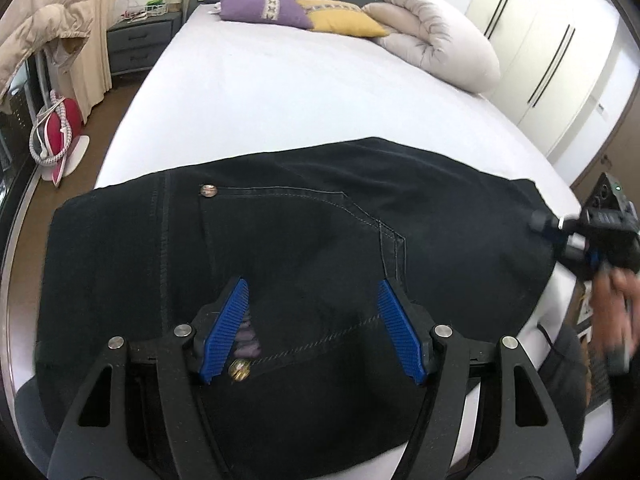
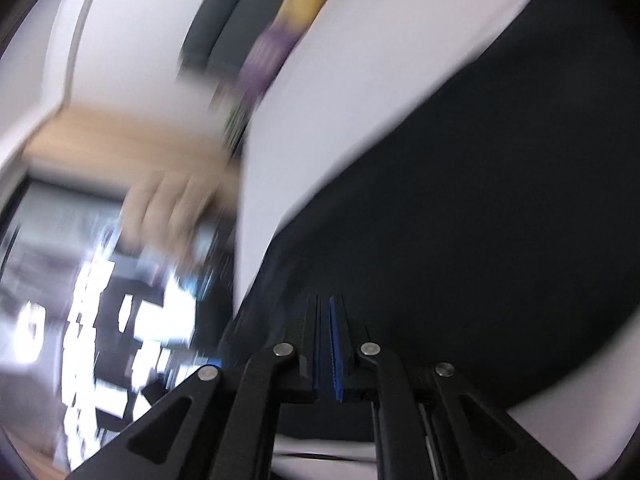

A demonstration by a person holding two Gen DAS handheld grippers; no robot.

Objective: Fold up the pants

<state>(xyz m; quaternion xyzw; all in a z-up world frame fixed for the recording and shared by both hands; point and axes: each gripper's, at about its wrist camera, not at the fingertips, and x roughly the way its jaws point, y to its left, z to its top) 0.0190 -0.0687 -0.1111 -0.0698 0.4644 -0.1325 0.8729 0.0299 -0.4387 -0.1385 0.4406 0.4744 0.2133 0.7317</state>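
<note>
Your left gripper [image 1: 314,328] hangs over the pants [image 1: 280,248], jaws spread wide, nothing between the two blue pads [image 1: 226,328]. The pants lie dark and flat across the near end of the bed [image 1: 280,92], waistband end under you. You can count two metal studs from the left wrist: one rivet [image 1: 208,190] at a pocket corner, one brass button [image 1: 239,369] just beside your left pad.

Only the left view gives you the room. Two pillows sit at the headboard, purple [image 1: 262,6] and yellow [image 1: 340,20], touching, with one rolled duvet [image 1: 436,36] beside them. A nightstand [image 1: 140,42] stands left of the bed, a white wardrobe [image 1: 552,56] on the right with two dark handles visible. It also catches your right gripper [image 1: 540,224] at the pants' far right edge, your hand [image 1: 616,300] blurred behind it.

The right wrist view is heavily smeared. What it does show that the left cannot: the right gripper's [image 2: 330,308] jaws pressed together, blue pad edges meeting. Whether any cloth is pinched there, you cannot tell; the dark pants [image 2: 460,200] fill the frame beyond the tips, against white sheet [image 2: 340,80]. The two pillows show only as purple and yellow streaks.

No writing or label is readable in either view.
</note>
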